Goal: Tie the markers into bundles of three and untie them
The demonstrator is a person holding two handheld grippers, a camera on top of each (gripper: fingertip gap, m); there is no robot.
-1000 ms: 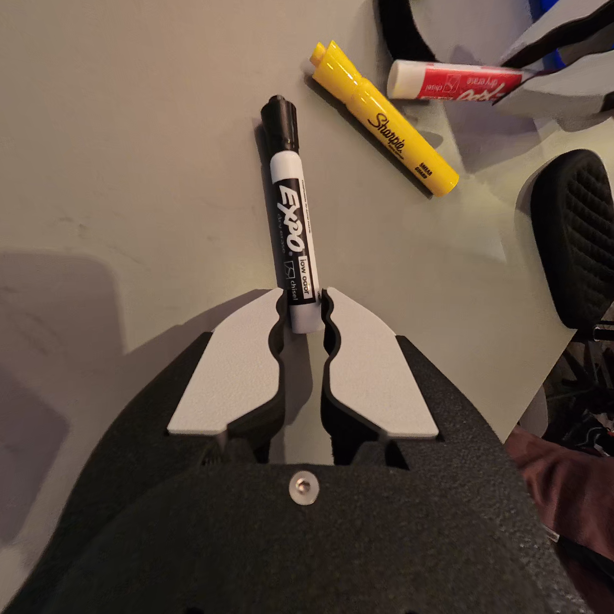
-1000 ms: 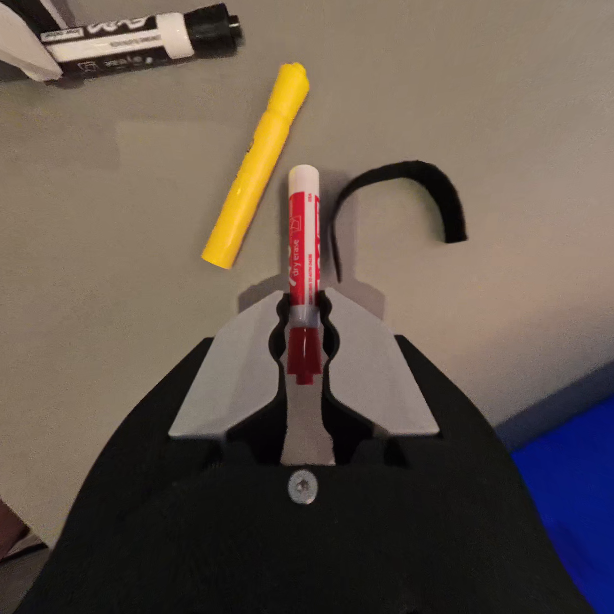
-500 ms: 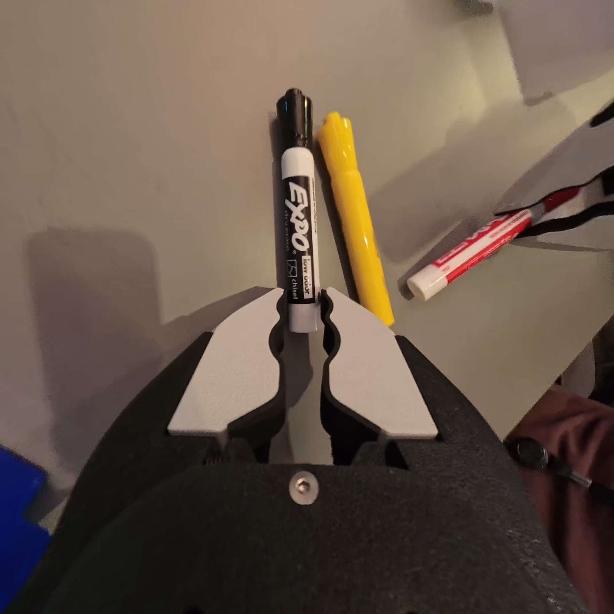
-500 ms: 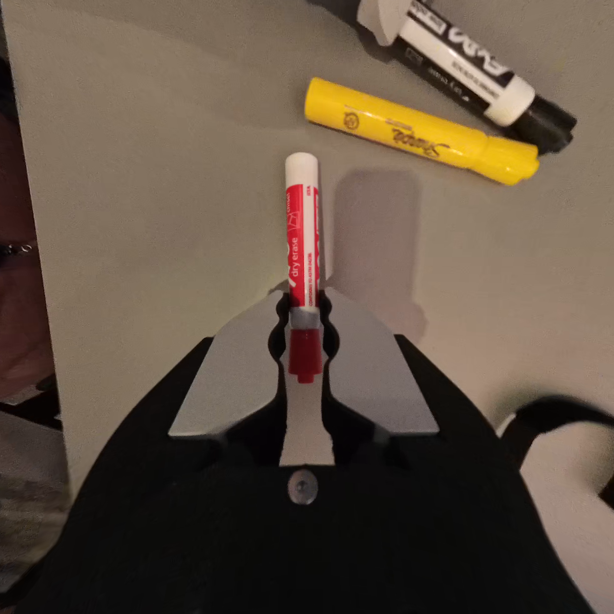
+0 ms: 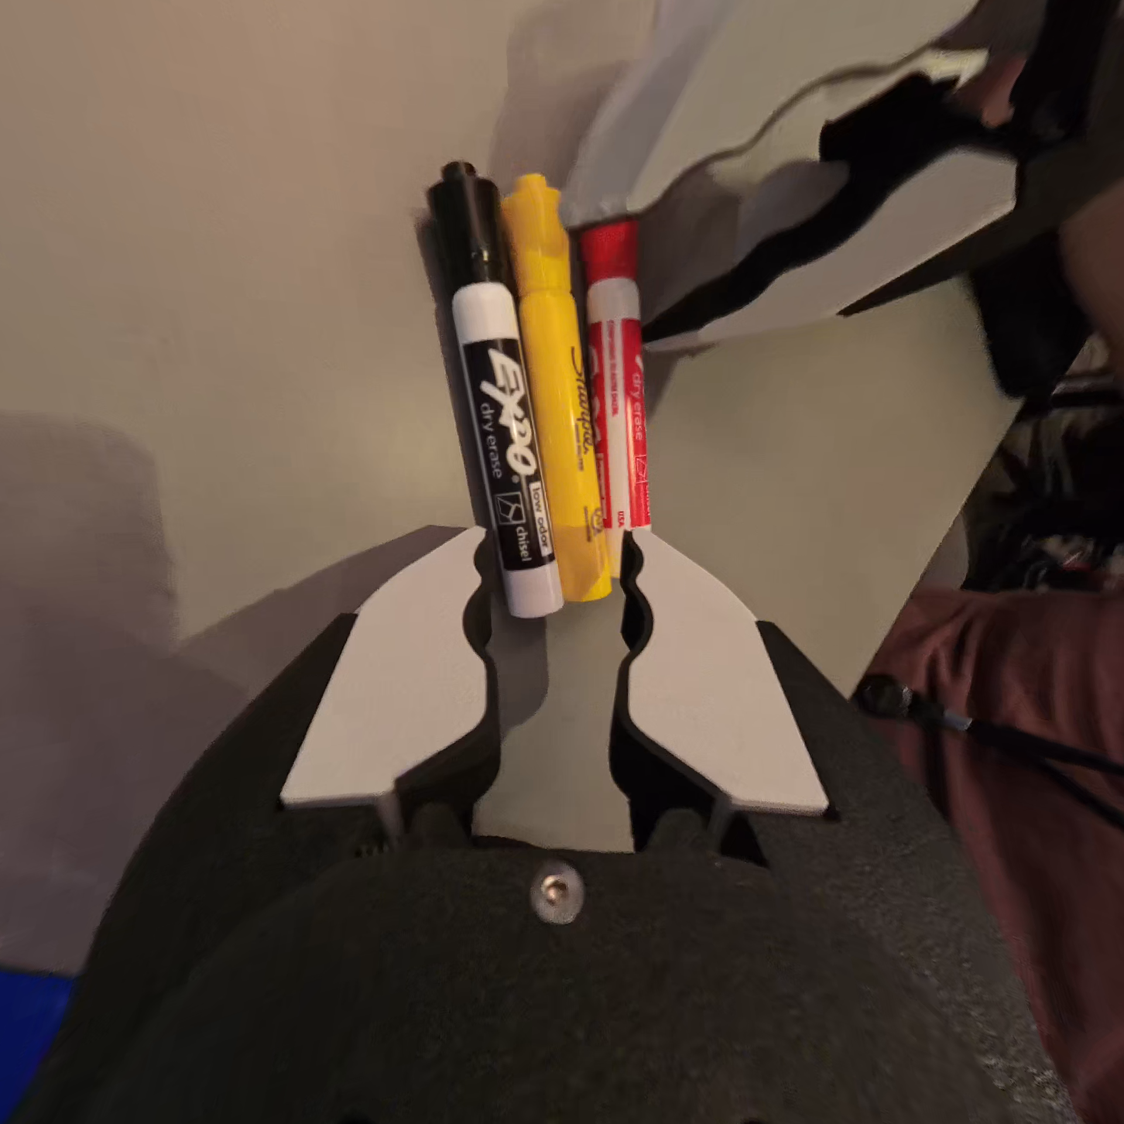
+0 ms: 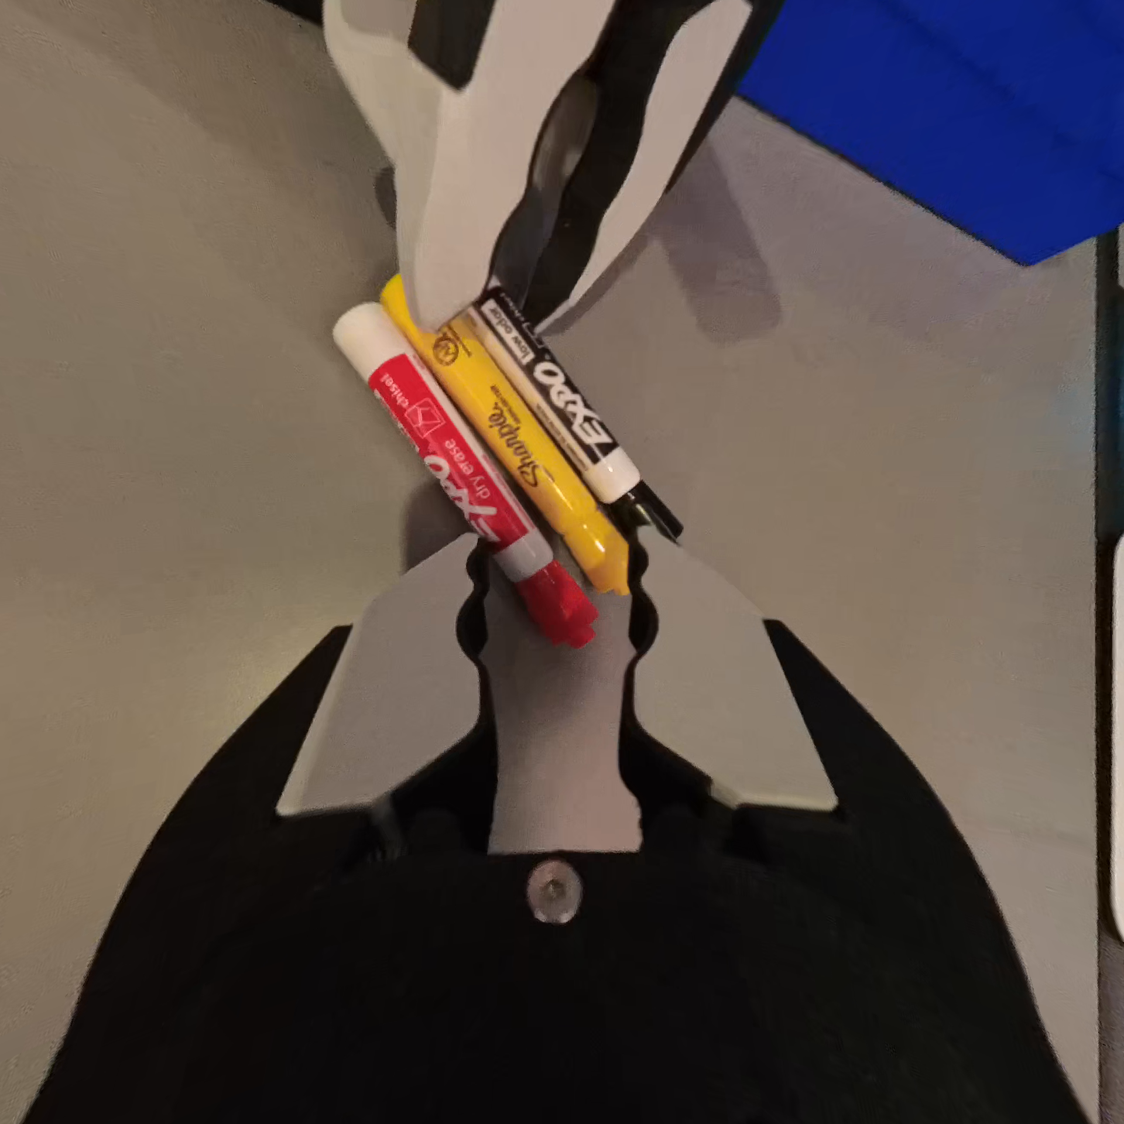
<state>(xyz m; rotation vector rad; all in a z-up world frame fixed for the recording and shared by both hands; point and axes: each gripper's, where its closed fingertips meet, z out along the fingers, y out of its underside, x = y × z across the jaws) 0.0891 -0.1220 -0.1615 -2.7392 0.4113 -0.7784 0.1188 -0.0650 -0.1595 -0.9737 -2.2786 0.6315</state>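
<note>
Black marker [image 5: 500,419], yellow marker [image 5: 562,426] and red marker [image 5: 620,389] lie touching side by side, capped, unbound.

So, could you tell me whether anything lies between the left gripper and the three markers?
Nothing visible does. The black marker, yellow marker and red marker lie side by side on the table, their ends between the fingers of the left gripper; whether it squeezes them is unclear. The right gripper stands open at their cap ends.

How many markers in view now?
3, side by side on the grey table: black-capped white marker on one flank, yellow highlighter marker in the middle, red-capped white marker on the other. None visibly hidden.
</note>
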